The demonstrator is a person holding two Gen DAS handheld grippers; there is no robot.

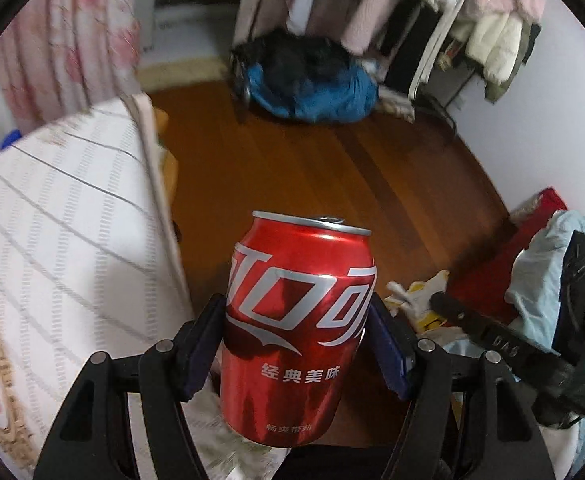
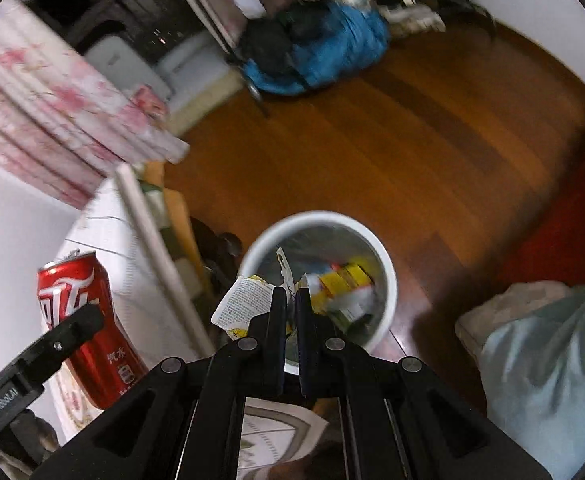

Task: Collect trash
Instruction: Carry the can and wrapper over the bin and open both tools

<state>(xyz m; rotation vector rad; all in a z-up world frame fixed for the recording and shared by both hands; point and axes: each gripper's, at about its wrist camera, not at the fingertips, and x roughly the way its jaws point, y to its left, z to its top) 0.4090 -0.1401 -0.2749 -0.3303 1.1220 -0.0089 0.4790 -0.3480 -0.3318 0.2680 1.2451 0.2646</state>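
Note:
My left gripper (image 1: 297, 322) is shut on a red cola can (image 1: 298, 320), held upright in the air beside the bed; the same cola can (image 2: 88, 332) shows at the lower left of the right wrist view. My right gripper (image 2: 291, 300) is shut on a crumpled white and yellow wrapper (image 2: 248, 306), above the near rim of a white round trash bin (image 2: 388, 276) on the floor. The bin holds a yellow wrapper (image 2: 344, 280) and other scraps. In the left wrist view the wrapper (image 1: 420, 296) and the right gripper's arm appear at the right.
A bed with a white patterned cover (image 1: 60, 216) fills the left. Brown wooden floor (image 1: 312, 168) stretches ahead to a blue and black bundle (image 1: 312, 84) and a clothes rack (image 1: 452, 20). A person's light blue sleeve (image 2: 544, 364) sits at the right.

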